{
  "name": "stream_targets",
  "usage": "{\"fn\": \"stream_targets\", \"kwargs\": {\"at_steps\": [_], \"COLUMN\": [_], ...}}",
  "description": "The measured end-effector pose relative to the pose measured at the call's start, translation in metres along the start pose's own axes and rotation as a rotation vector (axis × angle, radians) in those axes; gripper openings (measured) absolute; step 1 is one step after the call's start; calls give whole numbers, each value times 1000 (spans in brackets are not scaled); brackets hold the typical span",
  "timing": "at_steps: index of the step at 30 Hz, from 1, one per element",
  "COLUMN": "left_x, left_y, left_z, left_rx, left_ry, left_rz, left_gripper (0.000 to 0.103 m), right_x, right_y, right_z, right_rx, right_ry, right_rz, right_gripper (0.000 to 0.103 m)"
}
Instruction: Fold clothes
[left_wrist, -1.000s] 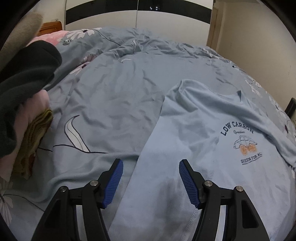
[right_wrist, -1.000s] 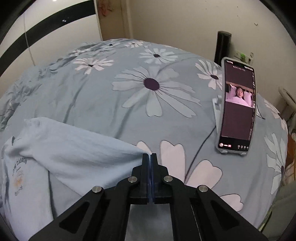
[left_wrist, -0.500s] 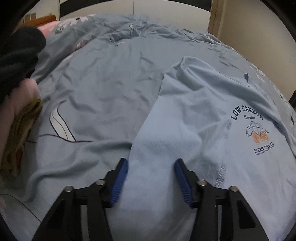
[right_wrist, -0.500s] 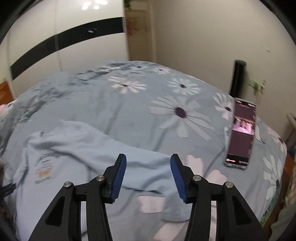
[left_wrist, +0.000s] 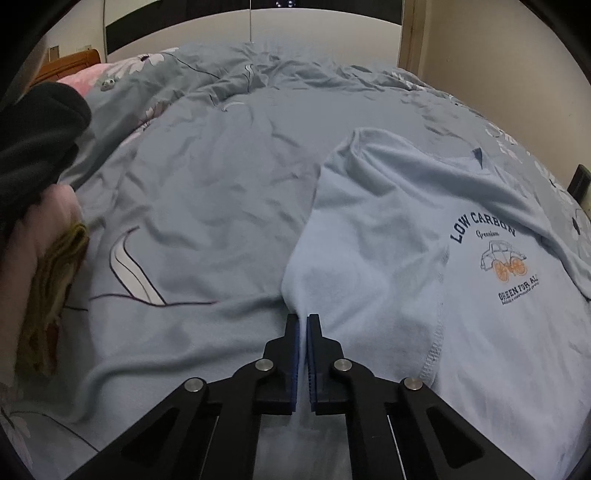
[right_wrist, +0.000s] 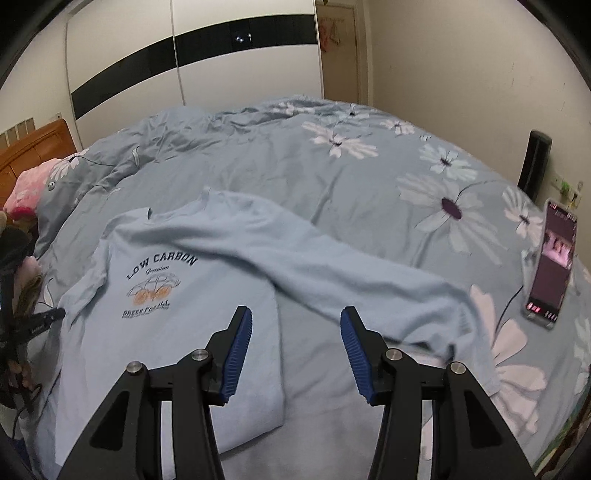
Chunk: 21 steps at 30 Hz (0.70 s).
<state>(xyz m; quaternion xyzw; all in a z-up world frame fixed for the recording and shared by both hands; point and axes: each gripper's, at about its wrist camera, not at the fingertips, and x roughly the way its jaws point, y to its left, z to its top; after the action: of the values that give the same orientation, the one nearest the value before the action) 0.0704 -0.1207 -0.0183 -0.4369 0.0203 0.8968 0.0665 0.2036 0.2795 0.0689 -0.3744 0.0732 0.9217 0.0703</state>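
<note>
A pale blue T-shirt (right_wrist: 177, 332) lies print side up on the flower-patterned duvet (right_wrist: 332, 184), occupying the lower left and centre of the right wrist view. Its long axis runs from the collar at upper left toward the bottom of the frame, and one sleeve trails out to the lower right. The soft knit shows stitched hems and a "LOW CARBON" car print. The left gripper (left_wrist: 303, 321) is pinched tight on a fold of the shirt's edge, bottom centre. The right gripper (right_wrist: 295, 325) hangs above the shirt with jaws apart, nothing between them. A phone (right_wrist: 550, 266) at the right edge is blurred. At far left, dark and pink clothes (left_wrist: 33, 147) are cut off.
</note>
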Motion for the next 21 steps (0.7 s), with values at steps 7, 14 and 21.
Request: {"fn": "stream_targets", "kwargs": {"at_steps": [7, 14, 21], "left_x": [-13, 10, -1], "left_y": [18, 47, 43], "left_z": [6, 37, 25], "left_rx": [19, 50, -24], "left_ry": [-48, -60, -50], "left_rz": [114, 392, 195], "left_gripper": [4, 4, 12], "right_x": [10, 13, 21], "right_y": [-5, -5, -17], "right_z": [-15, -22, -30], "right_rx": [30, 35, 116], "right_ry": [50, 70, 108], "right_rz": [8, 25, 212], "right_gripper": [51, 51, 51]}}
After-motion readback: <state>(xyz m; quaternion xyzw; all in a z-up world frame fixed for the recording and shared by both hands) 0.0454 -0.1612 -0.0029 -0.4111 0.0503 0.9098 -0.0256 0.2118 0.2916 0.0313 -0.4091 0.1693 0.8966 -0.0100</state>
